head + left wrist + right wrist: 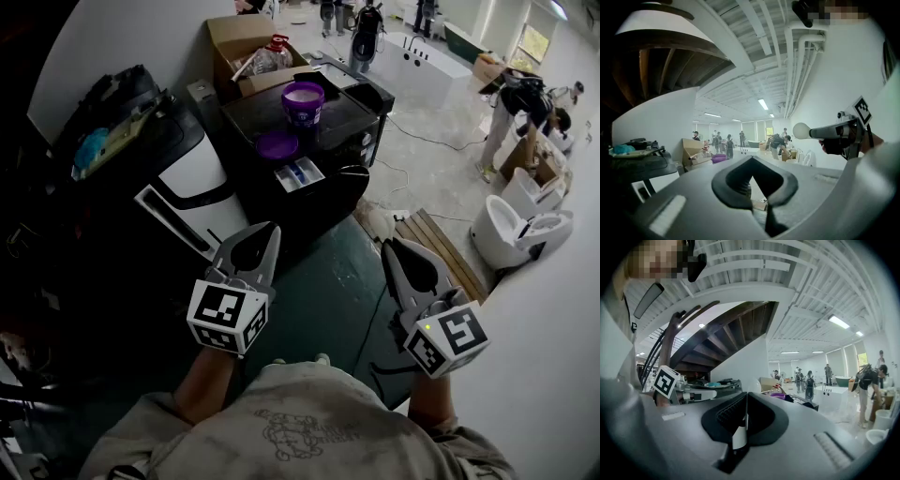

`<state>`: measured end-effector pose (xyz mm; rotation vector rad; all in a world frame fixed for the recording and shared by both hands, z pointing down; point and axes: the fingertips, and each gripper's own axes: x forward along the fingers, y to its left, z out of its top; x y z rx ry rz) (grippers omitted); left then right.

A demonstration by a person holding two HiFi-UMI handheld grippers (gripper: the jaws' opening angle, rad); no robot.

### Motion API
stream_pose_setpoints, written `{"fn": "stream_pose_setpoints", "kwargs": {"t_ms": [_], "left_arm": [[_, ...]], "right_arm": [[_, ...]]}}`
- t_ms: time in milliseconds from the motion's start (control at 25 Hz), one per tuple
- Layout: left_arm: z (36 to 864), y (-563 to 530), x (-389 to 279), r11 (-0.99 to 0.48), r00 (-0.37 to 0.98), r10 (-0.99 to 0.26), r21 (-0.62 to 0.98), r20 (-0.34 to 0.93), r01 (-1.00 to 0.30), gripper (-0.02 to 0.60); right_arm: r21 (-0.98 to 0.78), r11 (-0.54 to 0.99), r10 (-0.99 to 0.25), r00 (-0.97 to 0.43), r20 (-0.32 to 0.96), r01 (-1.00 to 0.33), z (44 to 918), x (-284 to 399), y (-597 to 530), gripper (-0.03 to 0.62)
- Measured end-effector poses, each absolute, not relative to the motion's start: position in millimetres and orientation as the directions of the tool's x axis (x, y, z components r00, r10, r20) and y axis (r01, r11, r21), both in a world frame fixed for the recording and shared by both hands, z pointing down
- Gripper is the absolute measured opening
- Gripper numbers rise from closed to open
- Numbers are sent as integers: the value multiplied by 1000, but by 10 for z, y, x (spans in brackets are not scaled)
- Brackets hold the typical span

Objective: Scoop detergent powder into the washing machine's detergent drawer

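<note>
Both grippers point toward the washing machine [323,202], well ahead. The open detergent drawer [300,174] sits below the powder tub [303,101]. The left gripper [265,236], clenched and empty, is nearer; the right gripper [392,248] is likewise closed on nothing.

We're in a large open workshop hall: a white freestanding bathtub [427,54], white ceramic toilets [506,232], brown cardboard boxes [240,37] and bare white ceiling pipes [794,56].
</note>
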<state>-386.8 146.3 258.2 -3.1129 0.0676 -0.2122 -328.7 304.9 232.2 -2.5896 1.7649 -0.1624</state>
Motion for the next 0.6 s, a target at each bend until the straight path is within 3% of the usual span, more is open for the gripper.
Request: {"fn": "stream_pose_setpoints", "kwargs": {"t_ms": [600], "left_arm": [[2424,1683,-3632,-999,994,-34,-5,105,-33,0]], "right_arm": [[-38,-347,-933,341,111,-937,2434,-3135,3361,35]]}}
